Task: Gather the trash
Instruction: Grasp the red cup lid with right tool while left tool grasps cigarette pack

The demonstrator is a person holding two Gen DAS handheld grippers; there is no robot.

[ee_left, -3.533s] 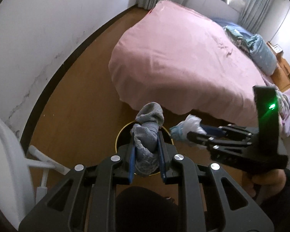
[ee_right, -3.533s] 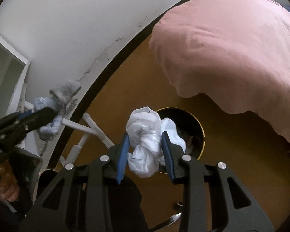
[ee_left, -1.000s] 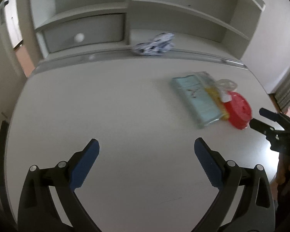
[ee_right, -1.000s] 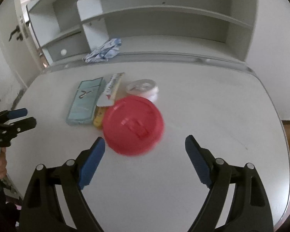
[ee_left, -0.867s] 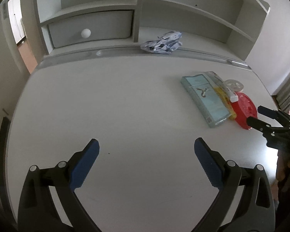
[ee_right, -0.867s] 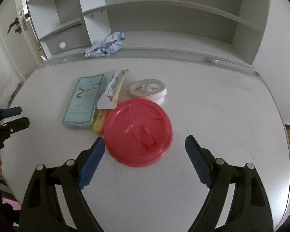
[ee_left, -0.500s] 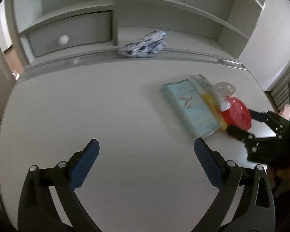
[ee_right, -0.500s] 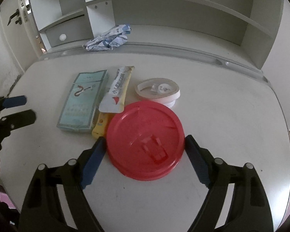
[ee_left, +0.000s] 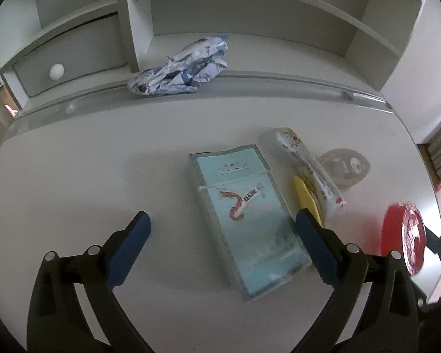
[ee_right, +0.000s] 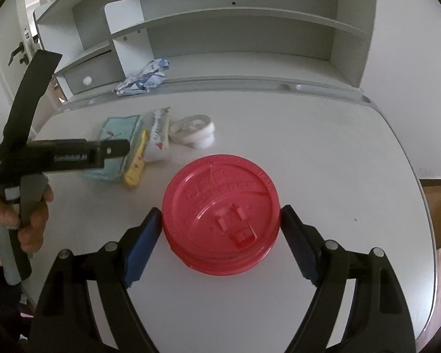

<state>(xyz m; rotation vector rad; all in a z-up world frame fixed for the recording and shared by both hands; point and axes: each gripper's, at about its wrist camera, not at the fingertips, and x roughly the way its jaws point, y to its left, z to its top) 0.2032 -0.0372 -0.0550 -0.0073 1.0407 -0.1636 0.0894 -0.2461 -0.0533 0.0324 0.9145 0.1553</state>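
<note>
While both tongs stand spread wide and empty, the right gripper (ee_right: 220,235) brackets a red lid (ee_right: 221,219) at 6 o'clock; the left gripper (ee_left: 222,241) nears a blue packet (ee_left: 247,214). All desk (ee_right: 338,161) trash remains uncollected.

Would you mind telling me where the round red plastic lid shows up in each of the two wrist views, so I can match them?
Left wrist view: the round red plastic lid sits at the far right edge, partly hidden behind the right hand-held gripper.
Right wrist view: the lid lies at centre, between the open blue fingers of the right hand-held gripper.
Shared landmark: the crumpled blue-and-white wrapper on the shelf ledge.
</note>
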